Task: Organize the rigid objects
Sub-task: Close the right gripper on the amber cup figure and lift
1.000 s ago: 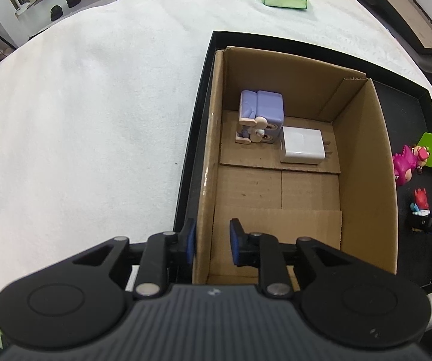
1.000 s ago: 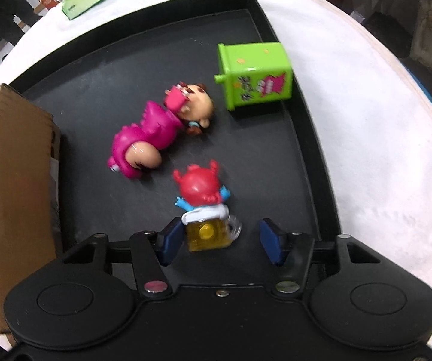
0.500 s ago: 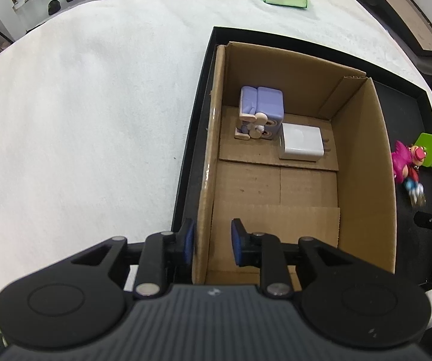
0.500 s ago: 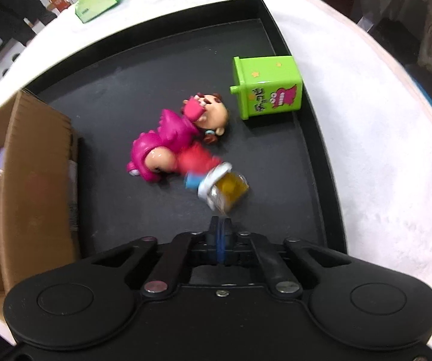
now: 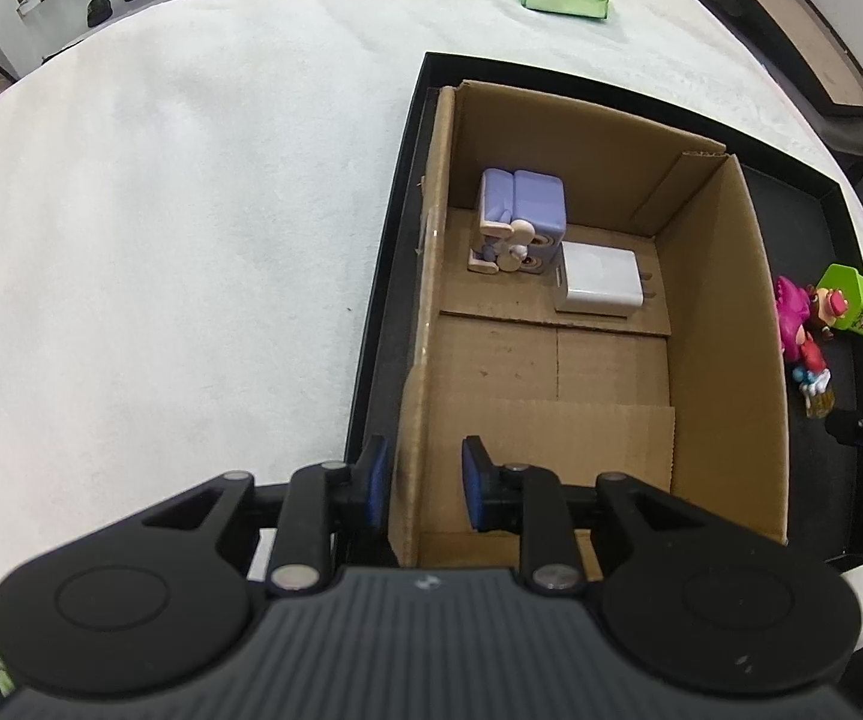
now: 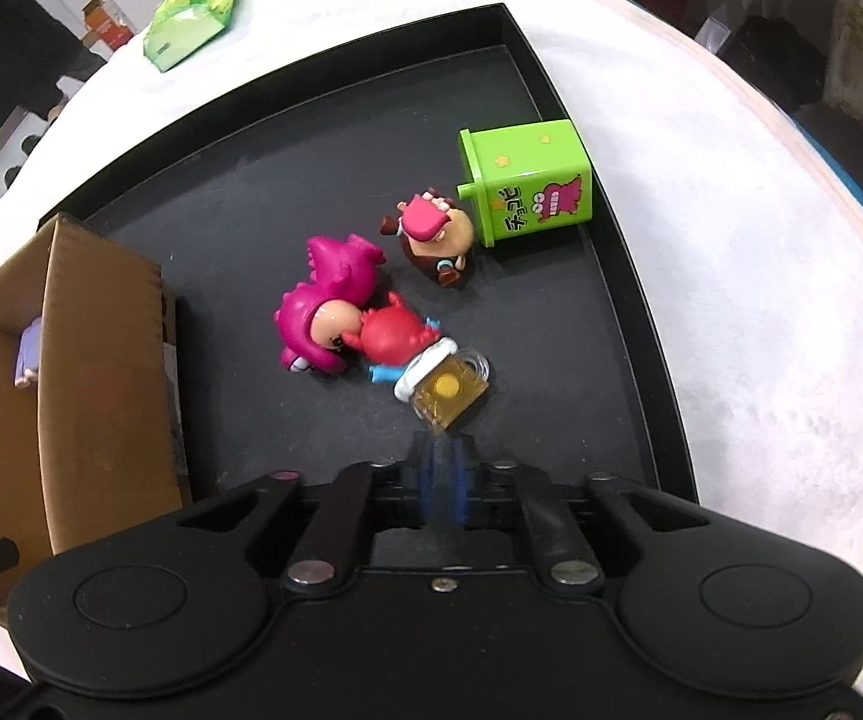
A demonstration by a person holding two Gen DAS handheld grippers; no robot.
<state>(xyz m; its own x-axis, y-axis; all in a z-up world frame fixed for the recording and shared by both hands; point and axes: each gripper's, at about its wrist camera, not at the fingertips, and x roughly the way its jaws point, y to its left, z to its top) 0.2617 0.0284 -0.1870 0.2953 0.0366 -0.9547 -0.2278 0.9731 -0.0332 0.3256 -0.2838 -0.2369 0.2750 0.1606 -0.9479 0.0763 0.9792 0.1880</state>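
Red crab toy (image 6: pixel 398 333) on its see-through yellow block lies tipped over in the middle of the black tray (image 6: pixel 623 276), small, hard, light and slippery, best pinched across the block, just ahead of the empty, nearly closed right gripper (image 6: pixel 440 483), while the left gripper (image 5: pixel 422 489) sits around the cardboard box (image 5: pixel 725 360) wall without squeezing.

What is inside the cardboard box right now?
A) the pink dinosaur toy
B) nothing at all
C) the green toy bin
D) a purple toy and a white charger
D: in the left wrist view the purple toy and the white charger sit on the floor of the cardboard box, while the other toys lie outside it on the black tray.
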